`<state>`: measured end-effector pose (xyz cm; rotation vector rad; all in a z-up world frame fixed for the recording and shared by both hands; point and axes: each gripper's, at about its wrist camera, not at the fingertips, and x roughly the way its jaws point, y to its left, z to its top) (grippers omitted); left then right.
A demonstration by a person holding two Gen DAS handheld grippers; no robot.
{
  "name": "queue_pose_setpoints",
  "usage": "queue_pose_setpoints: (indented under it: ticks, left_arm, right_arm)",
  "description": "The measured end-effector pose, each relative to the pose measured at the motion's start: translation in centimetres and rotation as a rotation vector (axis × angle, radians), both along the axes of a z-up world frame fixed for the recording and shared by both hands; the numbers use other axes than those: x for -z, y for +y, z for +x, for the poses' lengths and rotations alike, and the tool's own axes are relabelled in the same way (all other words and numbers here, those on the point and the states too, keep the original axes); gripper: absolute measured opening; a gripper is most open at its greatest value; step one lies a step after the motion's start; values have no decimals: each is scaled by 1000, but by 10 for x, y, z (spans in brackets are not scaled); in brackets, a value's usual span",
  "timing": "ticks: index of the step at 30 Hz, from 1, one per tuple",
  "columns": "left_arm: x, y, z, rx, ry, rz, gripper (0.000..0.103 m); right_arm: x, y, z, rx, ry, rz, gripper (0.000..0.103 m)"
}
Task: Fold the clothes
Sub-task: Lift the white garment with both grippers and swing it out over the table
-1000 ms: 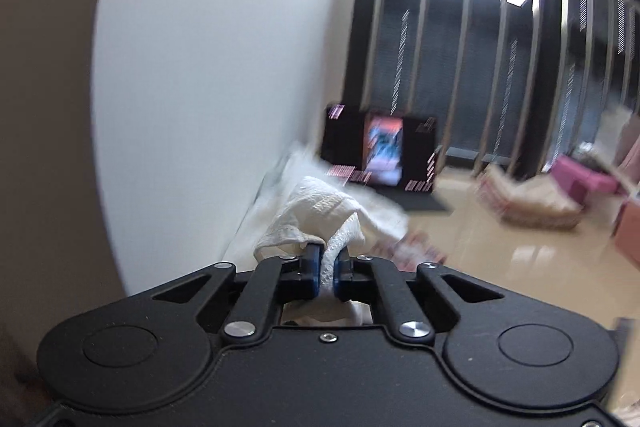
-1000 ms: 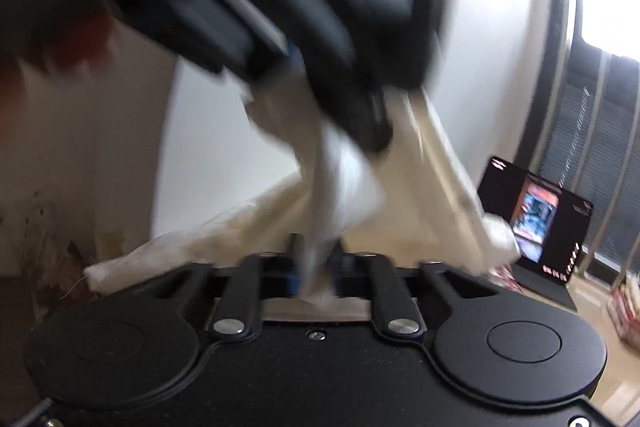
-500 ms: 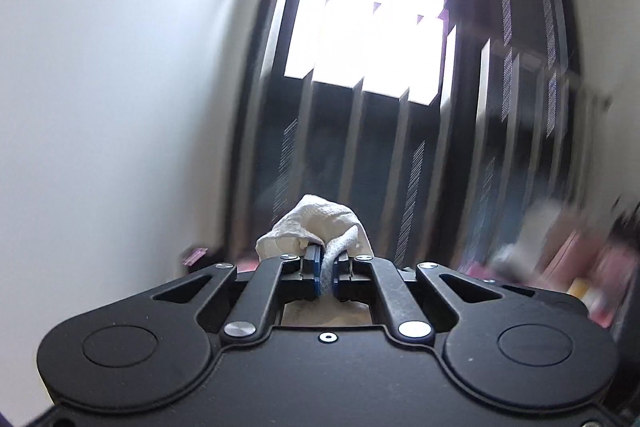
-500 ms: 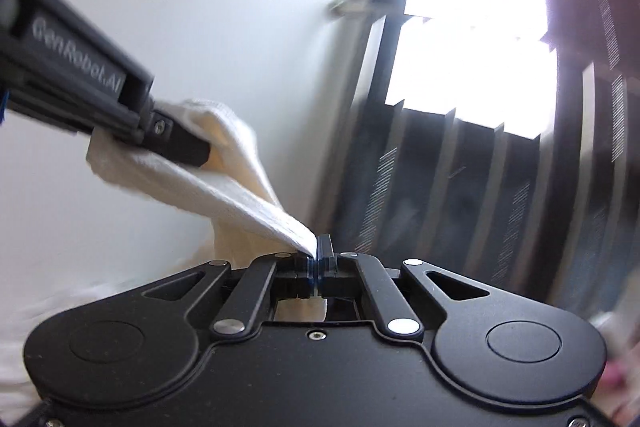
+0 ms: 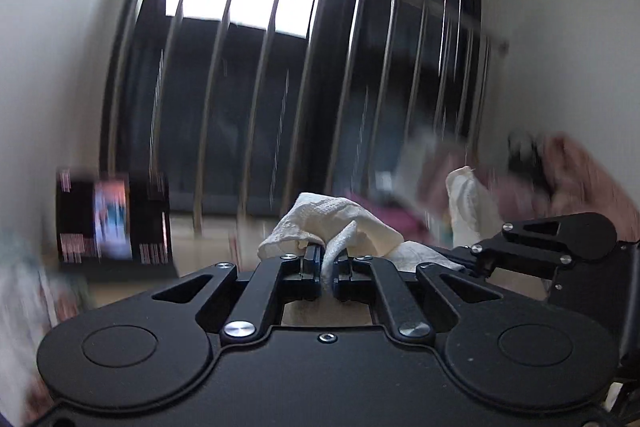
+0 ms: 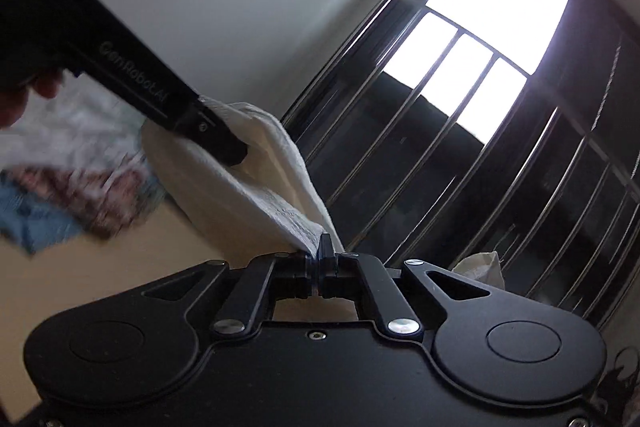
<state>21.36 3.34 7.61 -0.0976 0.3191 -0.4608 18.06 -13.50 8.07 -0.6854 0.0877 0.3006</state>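
A white waffle-textured cloth (image 5: 332, 223) is held up in the air between both grippers. My left gripper (image 5: 327, 267) is shut on a bunched part of it, and a fold sticks up between the pads. In the right wrist view the same cloth (image 6: 256, 187) stretches from the left gripper (image 6: 232, 155), which comes in from the upper left, down to my right gripper (image 6: 320, 255), shut on a corner. The right gripper (image 5: 456, 261) also shows at the right of the left wrist view, pinching the cloth's other end.
A barred window (image 6: 460, 75) with dark frames fills the background. A lit laptop screen (image 5: 112, 219) stands on the floor at the left. Piles of clothes lie on the floor, pinkish ones (image 5: 560, 179) at the right and mixed coloured ones (image 6: 76, 195) by the wall.
Both grippers have swung sideways across the room with the cloth held between them. The right gripper has come into the left wrist view. The cloth is now pulled out between the two grips.
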Motion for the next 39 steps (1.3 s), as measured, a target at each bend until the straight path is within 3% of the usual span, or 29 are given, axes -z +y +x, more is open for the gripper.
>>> queue_pose_setpoints:
  ticks: [3,6,7,9,12,17,20,26,29,31,32,33,36,39]
  left_arm:
    - [86,11,-2,-28,207,30,6]
    - [135,23,-11,-69,308,56,6]
    - [142,28,-16,-81,309,74,6]
    - [147,34,-22,-97,310,102,6]
    - [138,37,-26,-117,324,114,10]
    - [123,33,-30,-137,346,132,25]
    - [123,29,-35,-148,345,145,28]
    - [123,29,-37,-168,355,152,32]
    - [125,32,-33,-184,367,153,32]
    - [128,35,-29,-210,385,136,32]
    - [129,37,-27,-223,399,119,28]
    - [131,41,-25,-229,415,93,11]
    - [128,56,-15,-254,456,-27,5]
    - [102,86,6,-309,451,-194,4]
  right_arm:
    - [99,4,-25,3,215,-33,2]
    - [166,6,-46,25,414,23,4]
    - [170,0,-52,36,450,56,7]
    - [174,-7,-64,55,499,149,28]
    - [155,-23,-65,56,544,290,49]
    - [108,-60,-63,102,499,405,58]
    - [104,-78,-57,191,451,405,60]
    - [107,-89,-35,253,489,445,60]
    - [114,-83,-21,269,526,455,60]
    - [117,-80,-13,268,556,440,52]
    - [119,-78,-9,267,572,432,25]
    - [120,-78,-7,268,583,435,6]
    - [117,-81,-5,254,601,459,2]
    - [100,-89,-1,207,613,534,1]
